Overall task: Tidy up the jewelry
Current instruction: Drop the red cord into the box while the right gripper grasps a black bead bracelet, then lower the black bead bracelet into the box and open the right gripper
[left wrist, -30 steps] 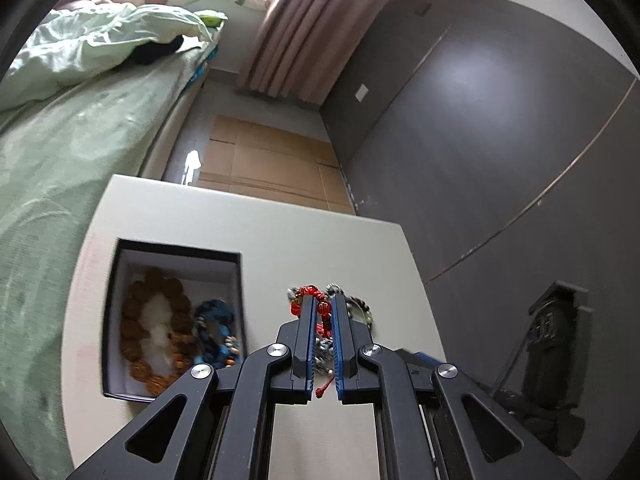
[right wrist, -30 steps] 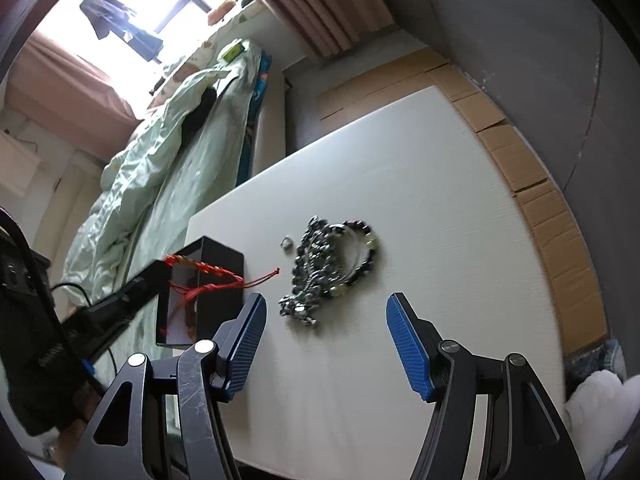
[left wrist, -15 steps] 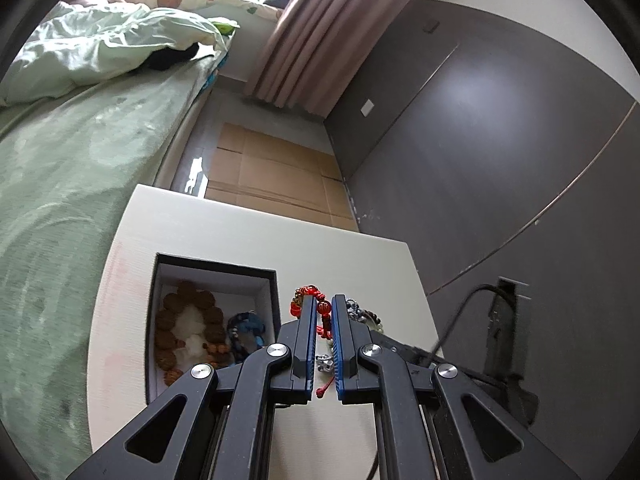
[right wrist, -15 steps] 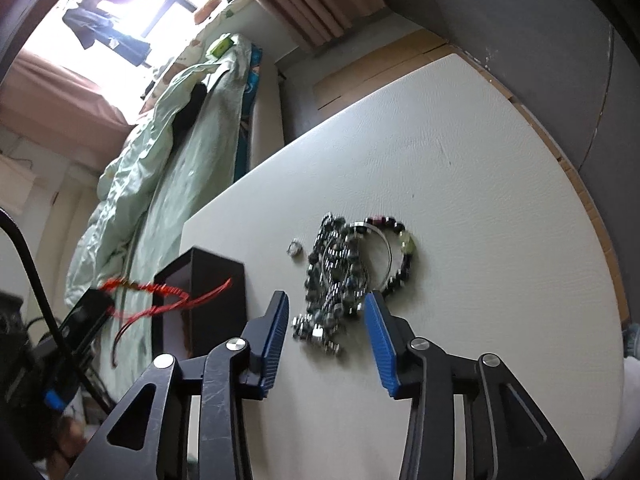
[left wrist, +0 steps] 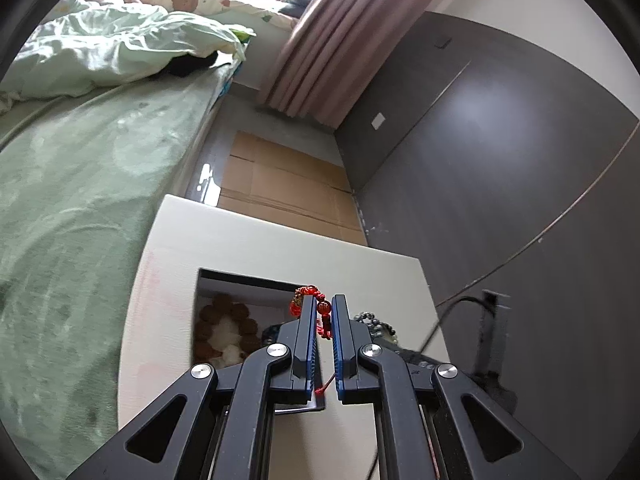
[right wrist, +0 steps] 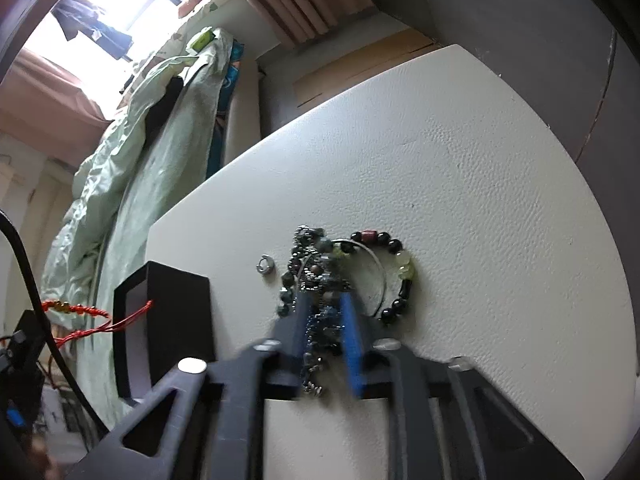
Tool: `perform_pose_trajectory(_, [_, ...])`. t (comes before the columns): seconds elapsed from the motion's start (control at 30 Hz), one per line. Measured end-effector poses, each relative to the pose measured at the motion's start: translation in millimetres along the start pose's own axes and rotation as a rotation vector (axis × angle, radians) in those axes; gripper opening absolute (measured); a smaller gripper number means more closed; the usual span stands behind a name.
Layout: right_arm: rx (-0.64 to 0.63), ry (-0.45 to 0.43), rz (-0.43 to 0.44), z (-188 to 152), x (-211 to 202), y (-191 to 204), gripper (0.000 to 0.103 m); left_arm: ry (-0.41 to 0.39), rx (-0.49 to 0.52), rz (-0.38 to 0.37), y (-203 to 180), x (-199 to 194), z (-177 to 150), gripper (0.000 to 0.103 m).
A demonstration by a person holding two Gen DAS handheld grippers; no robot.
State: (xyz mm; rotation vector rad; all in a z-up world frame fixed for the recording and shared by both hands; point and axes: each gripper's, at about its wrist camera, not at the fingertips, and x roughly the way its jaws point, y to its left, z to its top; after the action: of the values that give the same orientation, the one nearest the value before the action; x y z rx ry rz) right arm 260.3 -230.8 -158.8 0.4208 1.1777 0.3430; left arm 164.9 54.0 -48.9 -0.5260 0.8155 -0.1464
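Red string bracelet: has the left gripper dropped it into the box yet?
No. The red string bracelet is pinched in the left gripper, above the box.

The box (left wrist: 240,280) sits on the table (right wrist: 460,160), a ring of wooden beads (left wrist: 228,316) inside it. Right of the box lie a small ring (right wrist: 264,265) and a heap of bracelets (right wrist: 344,264) — the bed (left wrist: 80,200) stands left of the table.

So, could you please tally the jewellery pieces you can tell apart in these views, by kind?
Red cord bracelet, held in the left gripper: 1
Brown bead bracelet in the box: 1
Dark bead bracelet on the table: 1
Tangled metallic chain, right gripper around it: 1
Small ring: 1
Total: 5
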Motion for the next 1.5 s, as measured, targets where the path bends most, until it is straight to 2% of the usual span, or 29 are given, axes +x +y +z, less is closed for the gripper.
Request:
perform_pose_trajectory(0.13, [-0.015,-0.044,0.046,1.2,-15.6,6.9,0.010,0.013,-0.037,0.013,11.0,6.2,1.7,0.008])
perform_pose_trajectory(0.27, [-0.037,-0.073,0.096,-0.2,-30.4,19.0,0.010,0.078,-0.096,0.038,24.7,16.6,4.0,0.013])
perform_pose_trajectory(0.33, [-0.058,-0.094,0.125,-1.5,-38.5,28.0,0.010,0.089,-0.115,0.041,29.5,18.7,4.6,0.025])
perform_pose_trajectory(0.4, [-0.080,-0.117,0.152,-3.1,-45.2,37.2,0.010,0.074,-0.126,0.046,32.8,16.0,5.7,0.058])
perform_pose_trajectory(0.47, [-0.094,-0.132,0.172,-4.4,-49.8,43.9,0.010,0.037,-0.124,0.055,33.6,9.7,6.1,0.067])
perform_pose_trajectory(0.7, [-0.139,-0.175,0.245,-10.4,-62.9,66.2,0.010,0.044,-0.109,0.089,40.5,7.8,7.5,0.068])
perform_pose_trajectory(1.0, [-0.202,-0.170,0.321,-20.9,-60.6,97.2,0.010,0.040,-0.096,0.123,47.9,4.0,8.3,0.068])
perform_pose_trajectory(1.23, [-0.226,-0.153,0.345,-24.2,-46.2,118.8,0.010,0.044,-0.100,0.123,52.6,2.6,9.1,0.068])
perform_pose_trajectory(1.3, [-0.244,-0.164,0.311,-24.9,-44.2,125.9,0.010,0.043,-0.100,0.122,53.1,2.3,9.2,0.068])
perform_pose_trajectory(1.37, [-0.258,-0.156,0.322,-24.5,-41.0,132.0,0.018,0.044,-0.099,0.121,53.6,2.0,9.3,0.068])
perform_pose_trajectory(1.4, [-0.257,-0.141,0.337,-25.2,-40.1,132.9,0.037,0.043,-0.099,0.121,53.5,1.9,9.2,0.068])
perform_pose_trajectory(1.43, [-0.255,-0.142,0.347,-25.7,-40.6,132.9,0.048,0.043,-0.099,0.119,53.9,1.4,9.1,0.068])
perform_pose_trajectory(1.5, [-0.253,-0.162,0.344,-26.9,-44.8,130.3,0.049,0.043,-0.097,0.116,53.4,0.7,8.7,0.068])
